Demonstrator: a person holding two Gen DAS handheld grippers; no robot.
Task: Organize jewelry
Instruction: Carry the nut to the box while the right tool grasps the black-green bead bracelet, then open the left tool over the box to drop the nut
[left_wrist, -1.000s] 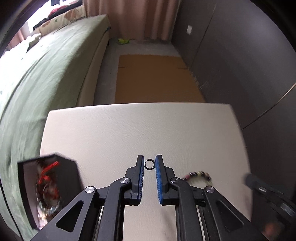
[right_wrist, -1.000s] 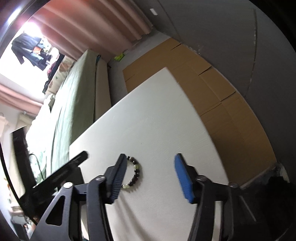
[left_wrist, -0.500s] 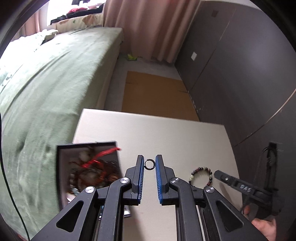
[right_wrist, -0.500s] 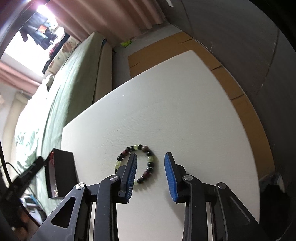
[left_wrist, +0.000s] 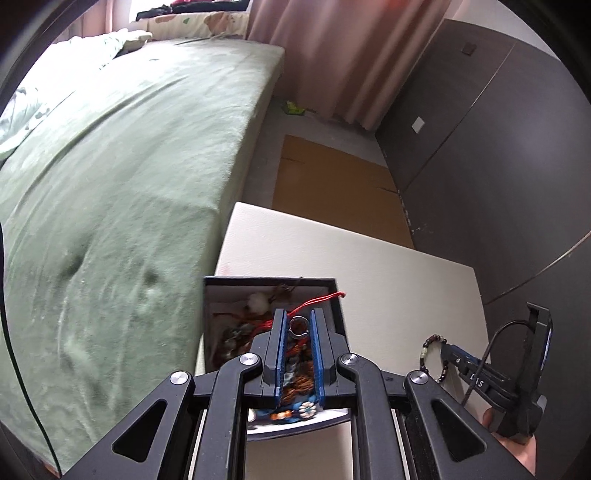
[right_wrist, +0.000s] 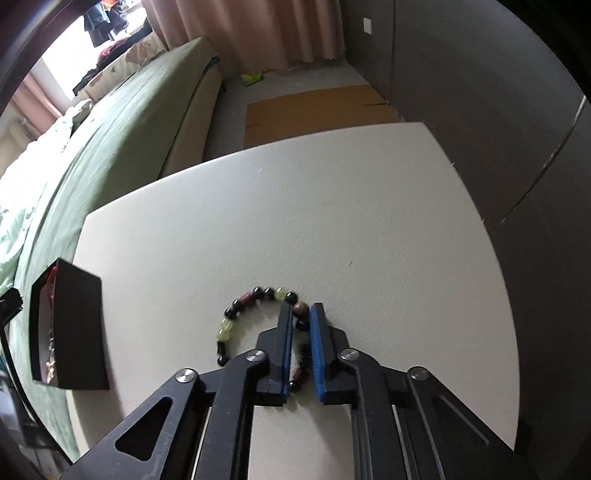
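Note:
My left gripper (left_wrist: 298, 322) is shut on a small dark ring (left_wrist: 297, 328) and holds it over the open black jewelry box (left_wrist: 221, 314), which is full of mixed jewelry with a red cord. My right gripper (right_wrist: 301, 314) is shut on a bead bracelet (right_wrist: 236, 314) of dark, red-brown and pale green beads lying on the white table (right_wrist: 295, 206); the jaws pinch its right side. The box also shows at the left of the right wrist view (right_wrist: 77, 328). The bracelet and right gripper show in the left wrist view (left_wrist: 430, 350).
A green-covered bed (left_wrist: 110, 166) runs along the table's left side. Brown cardboard (left_wrist: 332, 184) lies on the floor beyond the table. Dark cabinet doors (left_wrist: 498, 147) stand to the right. The box sits near the table's left edge.
My left gripper carried the ring leftward from over bare table to above the box. My right gripper came down on the bracelet and closed from wide open onto its beads.

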